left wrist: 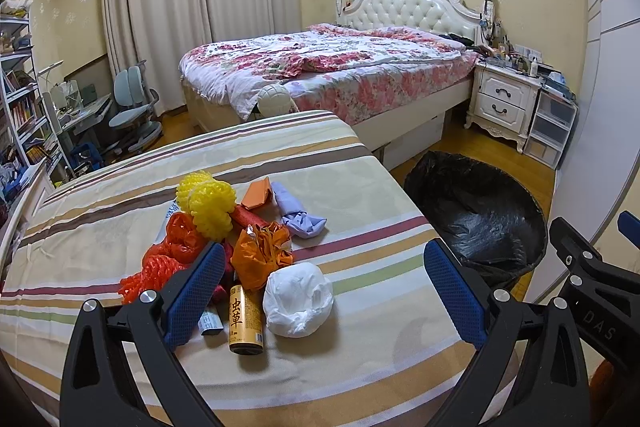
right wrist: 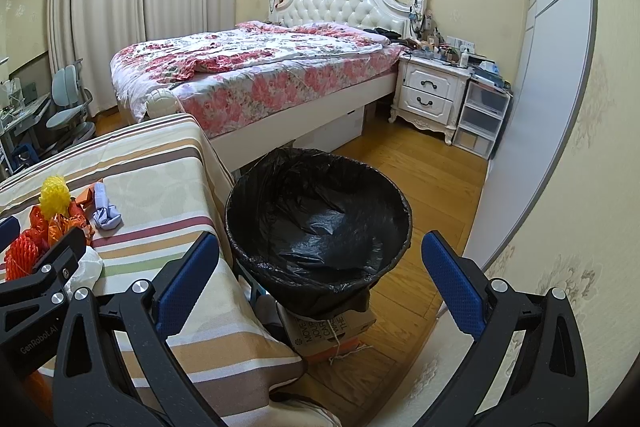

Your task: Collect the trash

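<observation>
So all the junk's heaped on the striped table (left wrist: pixel 360 155): orange netting (left wrist: pixel 160 267), yellow foam nets (left wrist: pixel 210 205), a gold can (left wrist: pixel 245 319), a white wad (left wrist: pixel 298 301). The left gripper (left wrist: pixel 324 291) hangs over it, jaws spread wide and empty, probably lining up on that wad. Right gripper (right wrist: pixel 320 287), also wide open, waits above the black-lined bin (right wrist: pixel 320 223) beside the table, handy for drops.

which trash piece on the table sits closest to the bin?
The crumpled lilac paper. It lies at the pile's bin-side edge, apart from the orange and yellow netting, nearest the black-lined bin.
</observation>
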